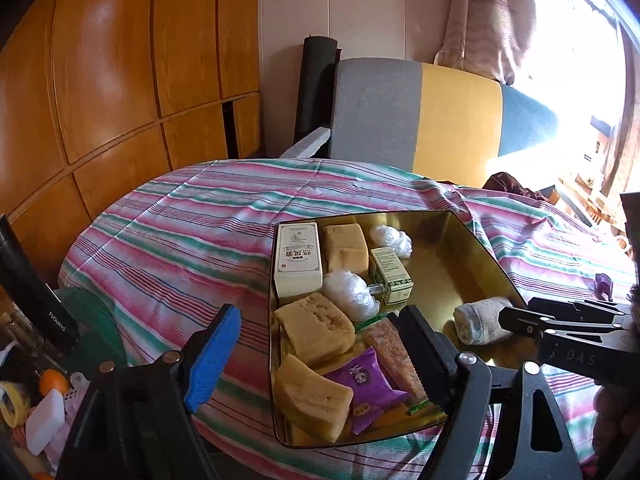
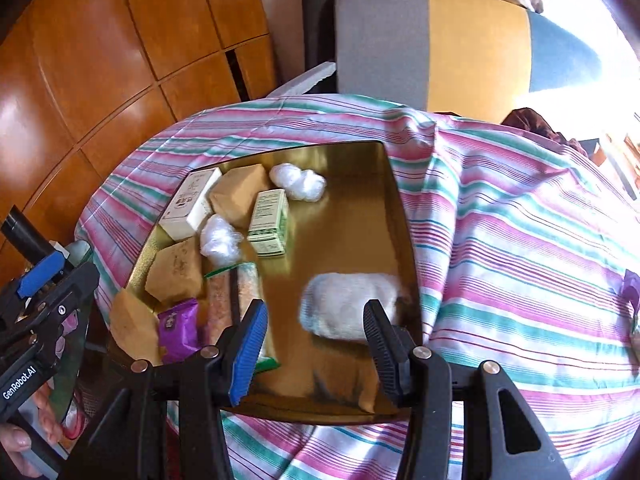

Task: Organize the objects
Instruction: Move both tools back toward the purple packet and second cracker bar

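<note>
I'm looking at a gold tray (image 1: 472, 264) sitting on a striped cloth (image 1: 180, 220), with snacks and boxes packed along its left half. Only my left wrist view is showing the clutter at the far-left edge: a black flask (image 1: 36, 292), an orange (image 1: 53, 381) and a white block (image 1: 45, 420). Only my right wrist view is showing the bare striped cloth stretching out to the right of the tray, plus a small purple item (image 2: 631, 285) near the right edge. My left gripper (image 1: 320, 356) is hanging wide open over the tray's near-left corner, holding nothing; its fingers are straddling the sponge blocks (image 1: 316, 332) and the purple packet (image 1: 366, 390). My right gripper (image 2: 316, 344) is also gaping wide and empty. The rolled white towel (image 2: 348, 306) is lying in the near-right part of the tray, blurred, just ahead of the right gripper and between its finger lines, nearer the black finger (image 2: 384, 344); I can't tell whether they're touching. In the left view the right gripper's tip is overlapping the towel (image 1: 478, 318) from the right.
</note>
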Available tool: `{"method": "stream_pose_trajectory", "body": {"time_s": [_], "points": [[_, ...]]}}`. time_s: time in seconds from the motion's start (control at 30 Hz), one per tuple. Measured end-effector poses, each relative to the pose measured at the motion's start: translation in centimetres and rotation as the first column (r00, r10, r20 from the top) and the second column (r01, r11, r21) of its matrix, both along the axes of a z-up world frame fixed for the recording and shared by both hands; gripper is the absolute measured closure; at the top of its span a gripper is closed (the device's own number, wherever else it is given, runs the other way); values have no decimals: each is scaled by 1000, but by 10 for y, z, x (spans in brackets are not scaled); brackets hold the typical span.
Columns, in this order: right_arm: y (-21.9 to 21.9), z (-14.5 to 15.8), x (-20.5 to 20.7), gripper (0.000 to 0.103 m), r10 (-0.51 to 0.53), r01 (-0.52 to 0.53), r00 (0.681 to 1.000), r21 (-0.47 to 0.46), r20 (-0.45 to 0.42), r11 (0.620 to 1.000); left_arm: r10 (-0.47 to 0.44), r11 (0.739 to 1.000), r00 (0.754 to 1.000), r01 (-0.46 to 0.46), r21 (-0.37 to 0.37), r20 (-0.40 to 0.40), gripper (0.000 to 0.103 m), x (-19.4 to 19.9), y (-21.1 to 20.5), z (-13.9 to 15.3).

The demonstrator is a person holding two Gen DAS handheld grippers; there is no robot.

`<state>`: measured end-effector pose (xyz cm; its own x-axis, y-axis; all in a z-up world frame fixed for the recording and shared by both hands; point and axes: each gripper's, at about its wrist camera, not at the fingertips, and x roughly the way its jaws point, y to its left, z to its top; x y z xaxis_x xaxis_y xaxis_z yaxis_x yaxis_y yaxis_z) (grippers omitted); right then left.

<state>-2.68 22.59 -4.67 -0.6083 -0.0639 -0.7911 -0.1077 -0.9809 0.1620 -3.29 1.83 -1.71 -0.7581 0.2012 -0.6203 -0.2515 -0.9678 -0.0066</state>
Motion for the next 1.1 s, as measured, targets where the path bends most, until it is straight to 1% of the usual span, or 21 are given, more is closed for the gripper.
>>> {"method": "stream_pose_trajectory", "body": {"time_s": [0.23, 0.4, 0.6, 0.77, 0.93, 0.97, 1.07, 1.1], "points": [[48, 1, 24, 52, -98, 98, 995, -1, 0, 995, -43, 999, 999, 43, -16, 3, 21, 4, 16, 1], [91, -2, 43, 52, -187, 187, 982, 2, 10, 982, -80, 996, 997, 80, -28, 8, 20, 7, 30, 0], [143, -6, 70, 52, -303, 303, 953, -8, 25, 953, -125, 991, 992, 126, -43, 15, 19, 10, 47, -1], [184, -6, 93, 52, -380, 381, 924, -24, 36, 924, -169, 984, 985, 170, -52, 24, 18, 12, 63, -1], [222, 0, 118, 52, -399, 399, 916, -1, 48, 917, -237, 970, 971, 238, -52, 22, 18, 16, 86, 2], [229, 1, 123, 51, -399, 399, 915, 13, 56, 917, -256, 965, 967, 257, -49, 21, 18, 17, 91, 3], [253, -1, 137, 44, -389, 383, 916, 76, 99, 921, -310, 949, 951, 310, -46, 20, 18, 22, 107, 4], [261, -3, 143, 44, -384, 375, 916, 96, 115, 922, -327, 943, 945, 328, -47, 20, 18, 24, 112, 4]]}}
